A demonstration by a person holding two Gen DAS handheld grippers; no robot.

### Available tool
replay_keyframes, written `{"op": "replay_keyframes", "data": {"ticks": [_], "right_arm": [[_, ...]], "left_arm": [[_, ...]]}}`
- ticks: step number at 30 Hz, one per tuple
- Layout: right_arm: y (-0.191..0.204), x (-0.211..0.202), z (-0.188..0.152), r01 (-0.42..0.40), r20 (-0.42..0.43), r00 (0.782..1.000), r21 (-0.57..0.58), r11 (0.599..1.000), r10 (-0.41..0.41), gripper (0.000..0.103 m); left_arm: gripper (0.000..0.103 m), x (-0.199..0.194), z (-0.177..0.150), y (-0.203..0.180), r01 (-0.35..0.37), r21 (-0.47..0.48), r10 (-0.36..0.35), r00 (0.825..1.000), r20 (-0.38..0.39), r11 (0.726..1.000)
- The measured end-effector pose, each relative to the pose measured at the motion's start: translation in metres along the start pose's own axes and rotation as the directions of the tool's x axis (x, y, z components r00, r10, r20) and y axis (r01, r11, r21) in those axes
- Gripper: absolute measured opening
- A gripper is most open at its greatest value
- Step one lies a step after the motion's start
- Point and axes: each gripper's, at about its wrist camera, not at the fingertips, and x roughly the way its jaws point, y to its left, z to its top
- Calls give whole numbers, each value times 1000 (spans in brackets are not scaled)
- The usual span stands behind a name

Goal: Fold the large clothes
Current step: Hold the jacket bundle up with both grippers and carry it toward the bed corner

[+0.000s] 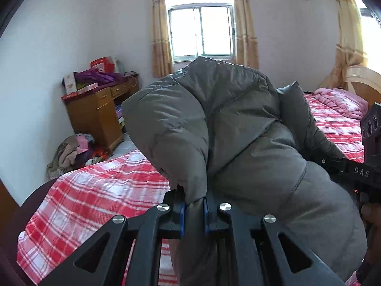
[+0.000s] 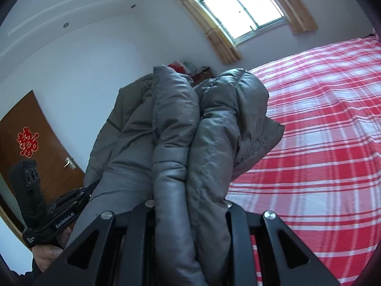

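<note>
Left gripper (image 1: 194,208): both blue-padded fingers pinch one narrow fold of the grey puffer jacket (image 1: 238,131); clenched on fabric. Right gripper (image 2: 190,205): its two fingertips are buried under thick rolls of the same jacket (image 2: 181,124), which bulges between and over the two black arms; clamped on the jacket, though the pads themselves are hidden. One garment only, held up in the air by both tools, above the bed (image 1: 95,190) rather than lying on it; its bulk hangs bunched between the two grippers. In the left wrist view the right gripper body shows at the right edge, against the jacket; in the right wrist view the left gripper body shows at lower left, with the person's hand (image 2: 50,255) wrapped on its handle. Bed sheet: one, red-and-white plaid (image 2: 321,143). One pink quilt (image 1: 338,100) bunched near the headboard (image 1: 364,78). One wooden desk (image 1: 95,112) against the far wall, piled with boxes and purple cloth. One heap of clothes (image 1: 71,152) on the floor beside the desk. Two windows (image 1: 200,33) with yellow curtains in the left wrist view. One brown door (image 2: 42,143) bearing one red paper ornament (image 2: 28,141).
</note>
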Motion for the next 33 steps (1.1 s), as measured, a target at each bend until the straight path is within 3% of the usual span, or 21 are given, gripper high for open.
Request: {"op": "replay_keyframes", "data": {"ticks": [12, 25, 33], "right_arm": [[36, 67, -7, -37, -111, 993, -55, 998, 31, 22], [39, 132, -44, 1, -253, 967, -63, 998, -17, 22], [31, 152, -60, 26, -302, 953, -52, 998, -41, 23]], "left_arm": [[11, 19, -28, 71, -91, -41, 88, 994, -70, 995], [11, 69, -78, 116, -122, -93, 102, 976, -191, 988], [23, 83, -94, 119, -144, -92, 123, 970, -208, 985]]}}
